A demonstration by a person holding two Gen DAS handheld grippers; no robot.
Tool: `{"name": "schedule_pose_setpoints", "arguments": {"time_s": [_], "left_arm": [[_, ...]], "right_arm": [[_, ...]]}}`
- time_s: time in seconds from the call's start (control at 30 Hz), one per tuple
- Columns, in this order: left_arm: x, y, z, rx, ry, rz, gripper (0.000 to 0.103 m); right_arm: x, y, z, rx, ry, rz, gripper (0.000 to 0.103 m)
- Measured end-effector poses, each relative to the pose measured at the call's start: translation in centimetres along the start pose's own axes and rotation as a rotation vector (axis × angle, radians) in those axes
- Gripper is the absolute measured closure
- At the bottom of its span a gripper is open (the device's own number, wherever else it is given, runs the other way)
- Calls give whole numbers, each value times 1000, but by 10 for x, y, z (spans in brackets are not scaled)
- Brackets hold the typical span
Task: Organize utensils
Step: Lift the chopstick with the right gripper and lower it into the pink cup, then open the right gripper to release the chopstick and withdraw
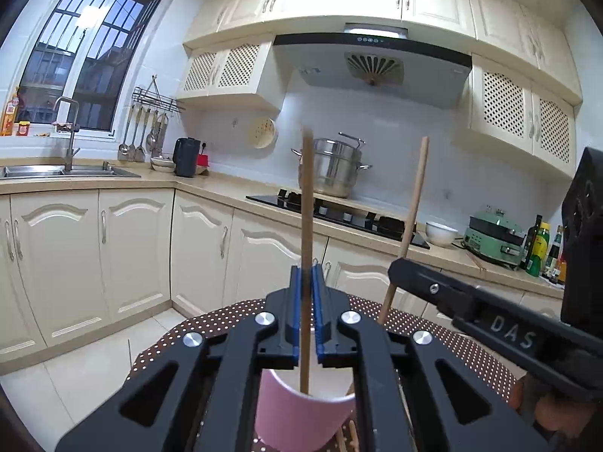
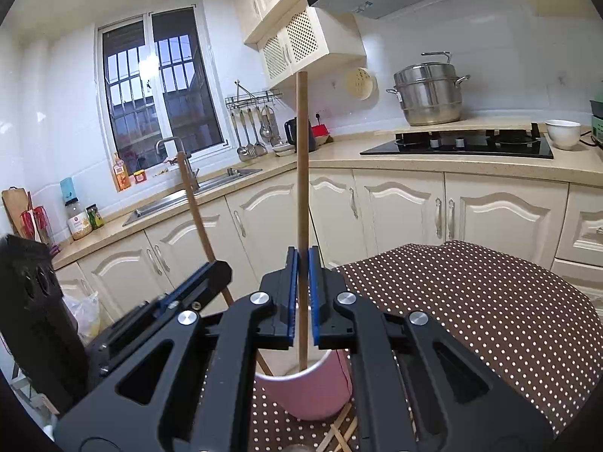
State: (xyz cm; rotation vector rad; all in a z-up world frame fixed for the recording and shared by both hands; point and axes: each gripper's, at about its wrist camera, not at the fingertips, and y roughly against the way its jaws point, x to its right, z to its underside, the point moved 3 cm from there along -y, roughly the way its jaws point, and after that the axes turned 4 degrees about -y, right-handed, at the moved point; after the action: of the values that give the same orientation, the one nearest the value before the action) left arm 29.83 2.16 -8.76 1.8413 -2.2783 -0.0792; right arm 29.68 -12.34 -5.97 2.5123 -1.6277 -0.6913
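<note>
Wooden chopstick upright, tip in cup

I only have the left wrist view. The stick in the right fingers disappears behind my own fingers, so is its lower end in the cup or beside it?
Observer: In the right wrist view, that chopstick stands upright and its lower end dips inside the rim of the pink cup.
Operator: And is it really clamped? I only see that tool side-on.
Observer: Yes. The right fingers are shut on it, with a blue pad pressing each side of the shaft.
</note>
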Motion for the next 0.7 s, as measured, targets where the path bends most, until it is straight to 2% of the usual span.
{"name": "schedule_pose_setpoints", "arguments": {"time_s": [0.07,0.13,0.5,0.7], "left_arm": [[2,3,0,-8,-15,-4,95],[3,7,0,-16,-35,-7,74],[-11,30,-2,-73,-8,-72,56],[-17,37,-2,-113,2,-107,52]], "right_arm": [[0,1,3,-5,-4,5,97],[-1,3,4,-6,-3,7,96],[-4,6,20,-45,5,27,96],[-6,7,30,-70,1,40,96]]}}
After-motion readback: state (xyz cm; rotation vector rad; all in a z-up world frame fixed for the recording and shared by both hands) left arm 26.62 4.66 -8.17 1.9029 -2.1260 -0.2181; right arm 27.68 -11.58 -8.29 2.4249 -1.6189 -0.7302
